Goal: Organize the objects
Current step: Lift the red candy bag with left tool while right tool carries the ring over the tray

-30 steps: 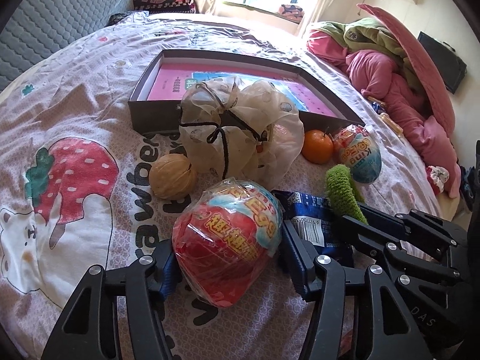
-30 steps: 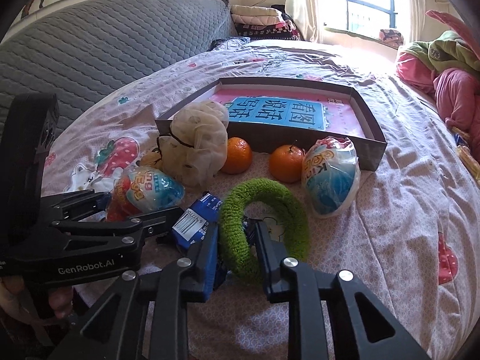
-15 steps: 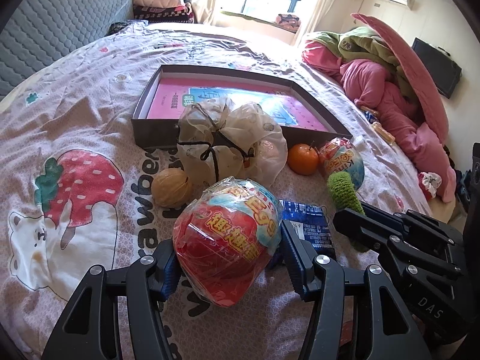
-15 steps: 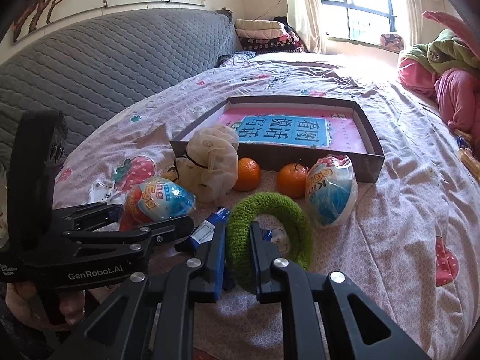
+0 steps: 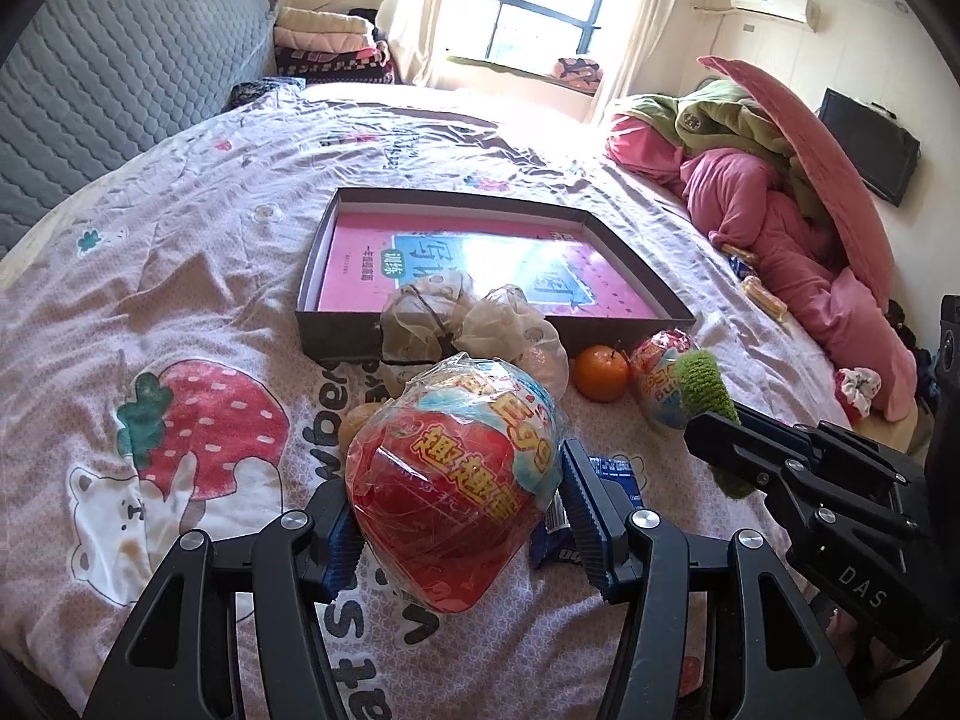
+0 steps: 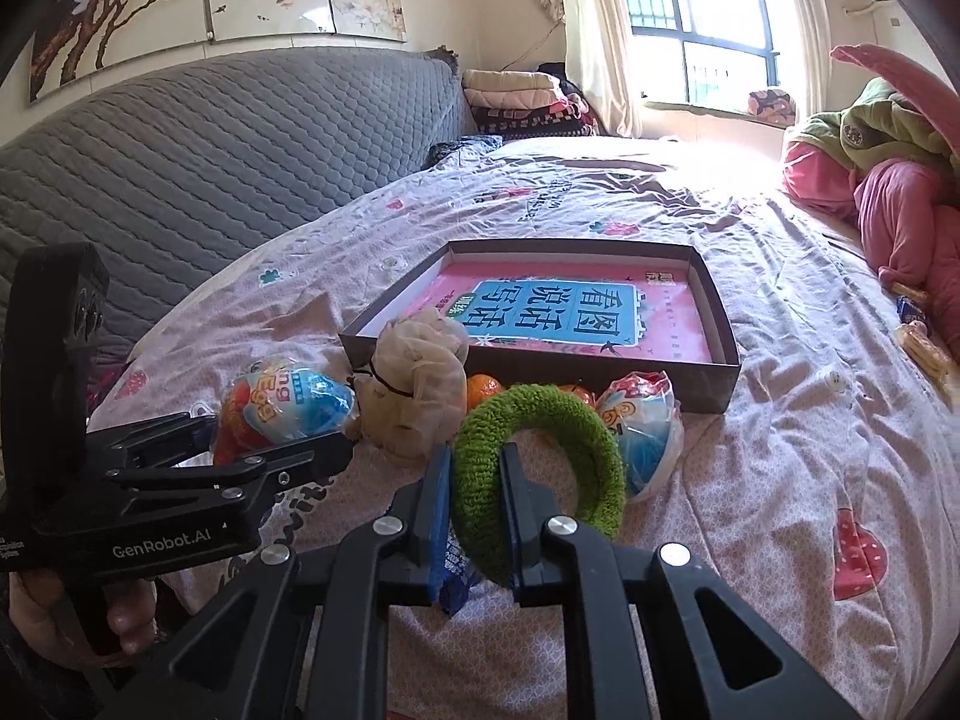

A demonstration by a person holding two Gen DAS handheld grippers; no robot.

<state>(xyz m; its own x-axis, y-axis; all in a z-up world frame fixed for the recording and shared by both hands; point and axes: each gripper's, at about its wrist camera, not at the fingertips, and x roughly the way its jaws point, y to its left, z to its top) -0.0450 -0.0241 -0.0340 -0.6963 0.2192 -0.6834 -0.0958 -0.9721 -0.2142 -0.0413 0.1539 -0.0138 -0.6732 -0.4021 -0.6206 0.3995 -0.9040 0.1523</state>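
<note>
Left wrist view: raised since a second ago, with more bed and box floor showing. Left gripper [image 5: 456, 516] clamped by its jaws on a red toy egg [image 5: 453, 480], glossy, crinkled plastic wrap, rounded, now clear of the bedsheet [image 5: 198, 252]. Below it, a blue packet [image 5: 612, 474], mostly hidden behind the egg and a jaw. Behind it, a gauzy drawstring pouch [image 5: 462, 324], a walnut-coloured ball [image 5: 357, 426] half covered, an orange [image 5: 600, 372], a second wrapped egg [image 5: 660, 384]. Further back, a shallow dark cardboard box [image 5: 336, 324] holding a pink and blue booklet [image 5: 480, 264]. At right, the other tool carrying a green ring [image 5: 702, 378], its lower half hidden by the black frame.

Right wrist view: also lifted compared with earlier. Right gripper [image 6: 474, 504] with jaws together, pinching the fuzzy knitted green ring [image 6: 540, 468], a thick loop held off the bedsheet [image 6: 810, 450]. Behind the ring, the orange [image 6: 483, 390] and another, barely visible. Left gripper [image 6: 288, 456] seen side-on at left with the red toy egg [image 6: 282, 408]; fingers of a hand [image 6: 120, 612] under its handle, cut off by the edge.
</note>
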